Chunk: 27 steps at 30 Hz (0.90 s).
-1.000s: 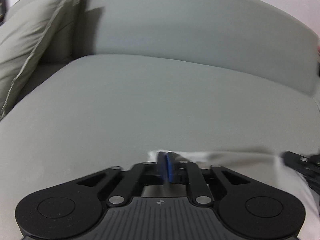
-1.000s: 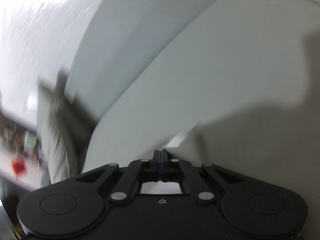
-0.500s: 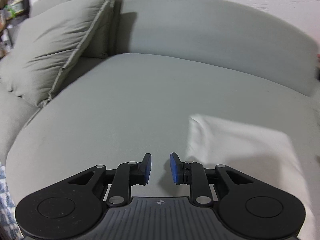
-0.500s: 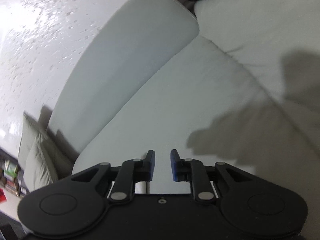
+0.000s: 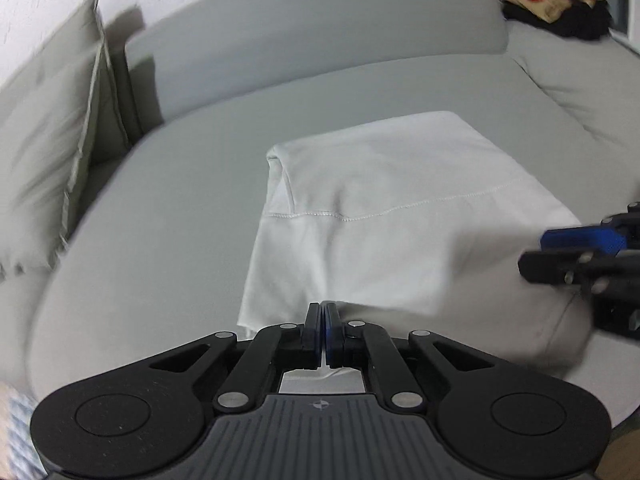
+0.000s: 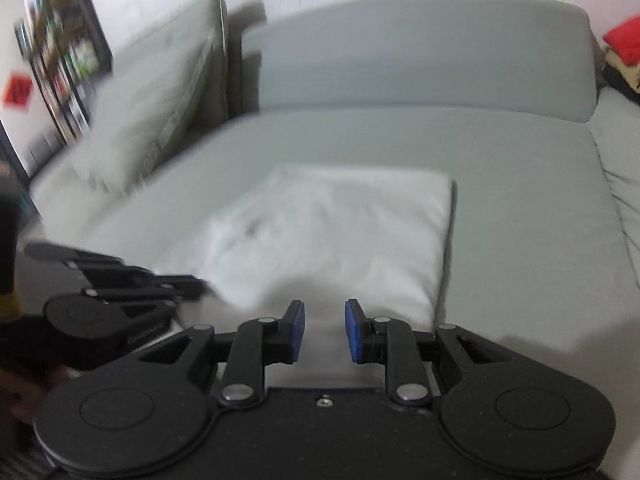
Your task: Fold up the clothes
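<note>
While the white cotton garment [image 5: 384,208] lies folded into a rough rectangle on the grey fabric sofa seat [image 5: 168,216], its stitched hem showing across the top layer, both tools sit at its near edge. The left gripper [image 5: 323,334] has just been closing; its jaws now meet at the near hem, though whether cloth is caught between them I cannot tell. The right gripper [image 6: 324,330] has jaws a little apart and nothing between the blue pads, the cloth lying just beyond them. For the next fold, I judge both should pinch matching near corners, taking all layers, then lift evenly and carry the edge toward the sofa backrest [image 5: 320,44]. A grey-green cushion [image 5: 52,128] rests well left.
</note>
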Tool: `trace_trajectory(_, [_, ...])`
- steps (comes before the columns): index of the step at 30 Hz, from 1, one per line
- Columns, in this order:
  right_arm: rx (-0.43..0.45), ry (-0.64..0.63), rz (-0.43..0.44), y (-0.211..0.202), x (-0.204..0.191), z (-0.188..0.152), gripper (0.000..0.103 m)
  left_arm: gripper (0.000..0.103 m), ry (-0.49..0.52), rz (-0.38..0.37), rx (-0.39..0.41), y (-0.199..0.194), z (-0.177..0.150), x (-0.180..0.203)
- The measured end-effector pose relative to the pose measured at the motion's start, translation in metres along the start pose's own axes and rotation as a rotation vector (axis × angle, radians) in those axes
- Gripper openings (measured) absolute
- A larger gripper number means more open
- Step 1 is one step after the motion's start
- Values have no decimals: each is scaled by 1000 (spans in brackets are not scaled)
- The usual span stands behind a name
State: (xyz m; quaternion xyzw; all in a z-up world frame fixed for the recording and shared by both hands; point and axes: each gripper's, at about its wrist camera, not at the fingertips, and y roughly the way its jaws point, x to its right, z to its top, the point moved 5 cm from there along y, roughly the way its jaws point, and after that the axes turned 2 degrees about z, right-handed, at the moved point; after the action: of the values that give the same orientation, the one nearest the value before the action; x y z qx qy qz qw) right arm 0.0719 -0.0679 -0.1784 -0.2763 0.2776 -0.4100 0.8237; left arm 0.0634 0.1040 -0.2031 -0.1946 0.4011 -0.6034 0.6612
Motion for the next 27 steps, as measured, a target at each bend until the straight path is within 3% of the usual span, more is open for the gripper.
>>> trace_trajectory(5, [-23,-54,-14,-33,-5,-19,22,4,-42,-27,-84,-18,-26,-25])
trace_trajectory(9, [-3,72,65,-57,9,-10,24,25,-201,-143,45,-43,-17,-54])
trace_trajectory(10, [12,110,84,-61,14,-7,29,42,-237,-132,65,-44,-13,-59])
trace_trajectory(11, [29,153,97,-64,20,-3,41,48,-273,-121,83,-44,-9,-65])
trace_trajectory(14, [79,307,114,-63,46,6,74,49,-408,-145,91,-24,0,-87])
trace_trajectory(18, [89,492,140,-50,78,4,75,49,-543,-212,42,4,7,-101])
trace_trajectory(22, [69,618,182,-27,99,-2,75,49,-562,-239,-25,21,10,-98])
trace_trajectory(24, [56,671,213,-14,107,-2,71,49,-584,-244,-60,24,6,-98])
trace_trajectory(27, [32,761,253,7,121,-3,57,48,-626,-300,-99,32,1,-101])
